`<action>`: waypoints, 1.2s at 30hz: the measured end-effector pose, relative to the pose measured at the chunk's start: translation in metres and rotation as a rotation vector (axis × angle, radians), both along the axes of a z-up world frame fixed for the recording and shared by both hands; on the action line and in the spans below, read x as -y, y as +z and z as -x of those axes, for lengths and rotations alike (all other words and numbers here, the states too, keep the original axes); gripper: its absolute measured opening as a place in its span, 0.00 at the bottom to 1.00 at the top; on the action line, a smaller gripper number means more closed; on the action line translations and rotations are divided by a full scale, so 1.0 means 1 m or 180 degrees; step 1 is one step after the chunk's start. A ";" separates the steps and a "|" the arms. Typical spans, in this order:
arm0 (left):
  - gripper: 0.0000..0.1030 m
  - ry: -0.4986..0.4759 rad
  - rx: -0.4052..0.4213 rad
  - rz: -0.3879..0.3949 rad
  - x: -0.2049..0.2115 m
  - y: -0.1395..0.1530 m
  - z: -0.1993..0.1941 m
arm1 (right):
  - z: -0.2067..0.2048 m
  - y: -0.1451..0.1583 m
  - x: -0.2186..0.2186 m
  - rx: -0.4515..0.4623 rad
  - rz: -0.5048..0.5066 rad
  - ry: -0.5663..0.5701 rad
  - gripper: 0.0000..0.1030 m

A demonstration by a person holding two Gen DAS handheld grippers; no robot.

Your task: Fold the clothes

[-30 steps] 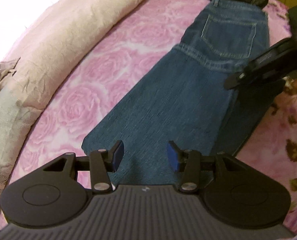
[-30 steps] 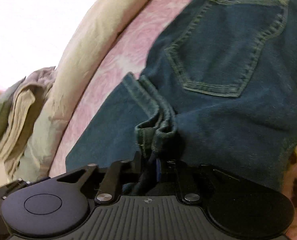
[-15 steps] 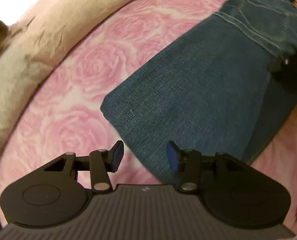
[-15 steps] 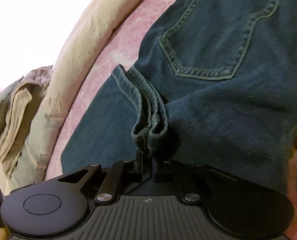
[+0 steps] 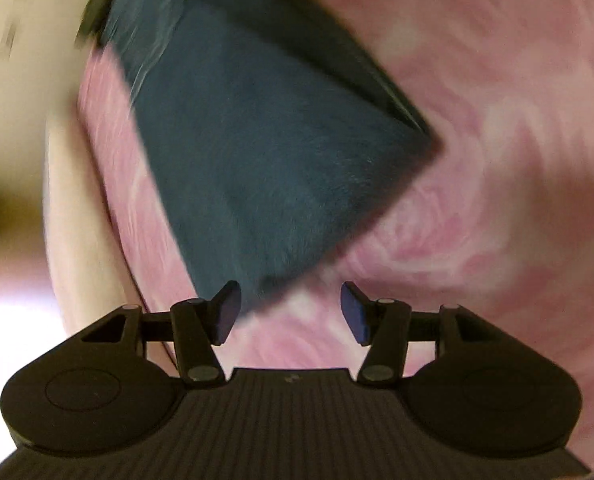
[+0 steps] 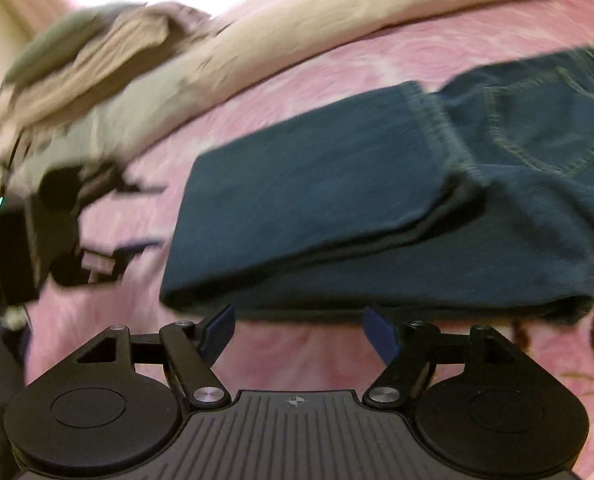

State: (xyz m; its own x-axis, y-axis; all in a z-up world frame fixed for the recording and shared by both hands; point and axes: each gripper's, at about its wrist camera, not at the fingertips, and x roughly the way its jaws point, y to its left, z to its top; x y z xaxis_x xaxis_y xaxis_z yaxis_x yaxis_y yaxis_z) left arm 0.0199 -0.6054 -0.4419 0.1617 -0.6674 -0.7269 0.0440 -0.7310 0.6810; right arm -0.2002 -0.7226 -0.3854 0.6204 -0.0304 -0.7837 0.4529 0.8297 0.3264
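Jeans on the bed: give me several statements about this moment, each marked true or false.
1. The jeans lie folded on a pink rose-patterned bedspread. True.
2. The right tongs grip the hem. False: they are opening, with nothing between them.
3. A back pocket faces up. True.
4. The left tongs clamp denim. False: they are opening, and no pad presses on cloth.
5. The jeans are red. False: dark blue.

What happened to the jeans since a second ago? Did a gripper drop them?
Yes. The right hand-held gripper let go of the bunched hem and backed away; its jaws are opening, nothing between them. The hem now lies folded up beside the back pocket of the jeans. The left hand-held gripper swung round to the folded end, opening wider. The pink bedspread stayed put.
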 end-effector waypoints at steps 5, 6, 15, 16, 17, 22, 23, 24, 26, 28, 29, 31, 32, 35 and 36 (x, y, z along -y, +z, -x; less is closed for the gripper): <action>0.50 -0.0650 0.0153 0.0091 0.017 -0.021 -0.024 | -0.023 -0.004 -0.071 -0.0137 0.1211 0.0963 0.72; 0.47 -0.0721 0.0155 0.0101 0.021 -0.023 -0.030 | -0.026 -0.006 -0.084 -0.0116 0.1399 0.1118 0.72; 0.19 -0.0336 -0.0267 -0.0113 0.054 -0.006 -0.036 | -0.080 -0.055 -0.150 0.0078 0.2679 0.1765 0.94; 0.19 -0.0293 -0.0302 -0.0114 0.054 -0.005 -0.037 | -0.085 -0.061 -0.151 0.0033 0.2833 0.1775 0.94; 0.18 -0.0250 -0.0337 -0.0114 0.054 -0.004 -0.037 | -0.090 -0.066 -0.150 -0.0022 0.2970 0.1765 0.93; 0.08 0.0075 -0.0510 -0.0061 0.057 0.010 -0.032 | -0.094 -0.077 -0.119 -0.0272 0.2939 0.1632 0.46; 0.07 0.0148 -0.0549 -0.0048 0.053 0.015 -0.030 | -0.090 -0.073 -0.115 -0.0269 0.2913 0.1648 0.18; 0.07 0.0218 -0.0587 -0.0033 0.049 0.020 -0.028 | -0.086 -0.069 -0.111 -0.0248 0.2873 0.1664 0.15; 0.06 0.0319 -0.0633 -0.0003 0.037 0.035 -0.023 | -0.080 -0.053 -0.106 -0.0158 0.2701 0.1706 0.11; 0.06 0.0415 -0.0667 0.0003 0.020 0.050 -0.016 | -0.075 -0.032 -0.107 -0.0085 0.2542 0.1814 0.10; 0.06 0.0487 -0.0697 -0.0028 0.004 0.060 -0.010 | -0.073 -0.021 -0.113 -0.0048 0.2490 0.1870 0.10; 0.06 0.0632 -0.0756 -0.0091 -0.029 0.079 0.002 | -0.060 0.002 -0.128 0.0029 0.2338 0.1970 0.10; 0.06 0.0704 -0.0785 -0.0123 -0.045 0.089 0.008 | -0.053 0.013 -0.136 0.0065 0.2250 0.2015 0.10; 0.06 0.1055 -0.0884 -0.0347 -0.099 0.117 0.032 | -0.033 0.042 -0.167 0.0187 0.1873 0.2194 0.10; 0.06 0.1195 -0.0924 -0.0444 -0.117 0.126 0.040 | -0.026 0.050 -0.178 0.0231 0.1699 0.2266 0.10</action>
State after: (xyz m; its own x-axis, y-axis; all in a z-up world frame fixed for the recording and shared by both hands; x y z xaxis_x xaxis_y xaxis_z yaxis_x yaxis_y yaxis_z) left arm -0.0200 -0.4880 -0.3160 0.1499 -0.4950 -0.8559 0.4953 -0.7116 0.4983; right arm -0.1741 -0.5447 -0.3353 0.6790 0.0313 -0.7335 -0.2343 0.9561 -0.1761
